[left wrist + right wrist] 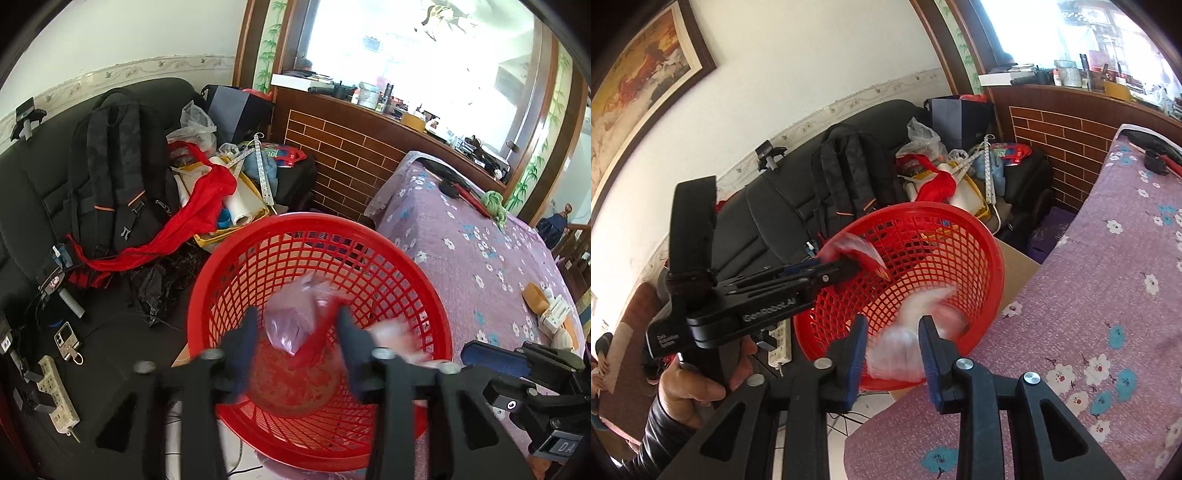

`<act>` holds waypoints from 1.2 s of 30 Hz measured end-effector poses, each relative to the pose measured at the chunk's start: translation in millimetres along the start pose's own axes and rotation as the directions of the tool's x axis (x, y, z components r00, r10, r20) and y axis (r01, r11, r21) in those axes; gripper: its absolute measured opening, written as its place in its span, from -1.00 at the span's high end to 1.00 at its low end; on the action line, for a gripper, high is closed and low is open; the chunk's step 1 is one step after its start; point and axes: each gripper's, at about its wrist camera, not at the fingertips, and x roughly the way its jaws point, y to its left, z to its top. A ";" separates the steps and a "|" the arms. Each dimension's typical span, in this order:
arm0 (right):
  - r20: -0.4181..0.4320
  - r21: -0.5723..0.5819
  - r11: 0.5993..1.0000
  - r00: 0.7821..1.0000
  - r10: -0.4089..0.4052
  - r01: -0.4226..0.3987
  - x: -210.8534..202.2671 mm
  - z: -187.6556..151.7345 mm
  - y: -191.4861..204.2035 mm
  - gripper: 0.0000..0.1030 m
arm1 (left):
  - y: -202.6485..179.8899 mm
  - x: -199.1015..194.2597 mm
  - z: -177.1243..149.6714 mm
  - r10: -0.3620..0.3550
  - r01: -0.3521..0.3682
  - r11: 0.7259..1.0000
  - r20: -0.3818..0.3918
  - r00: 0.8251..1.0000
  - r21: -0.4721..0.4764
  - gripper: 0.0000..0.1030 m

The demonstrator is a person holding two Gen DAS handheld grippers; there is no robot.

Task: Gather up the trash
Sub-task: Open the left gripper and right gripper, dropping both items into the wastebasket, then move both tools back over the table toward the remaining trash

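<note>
Over the red basket, beside the purple flowered worktop, both grippers hang. The left gripper has its fingers spread apart, and a pinkish plastic bag sits blurred between them, touching neither as far as the blur lets me judge, above the basket's bottom. The right gripper has its fingers parted too; a white crumpled wad lies between them at the basket's near rim, seemingly loose. A hand grips the left tool's handle.
</note>
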 end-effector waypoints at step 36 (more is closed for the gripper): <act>0.223 0.211 0.883 0.859 -0.460 0.419 -263.4 -155.8 -107.0 -0.62 | -176.8 -45.7 -78.0 -0.150 0.135 0.979 0.089 0.985 0.155 -0.69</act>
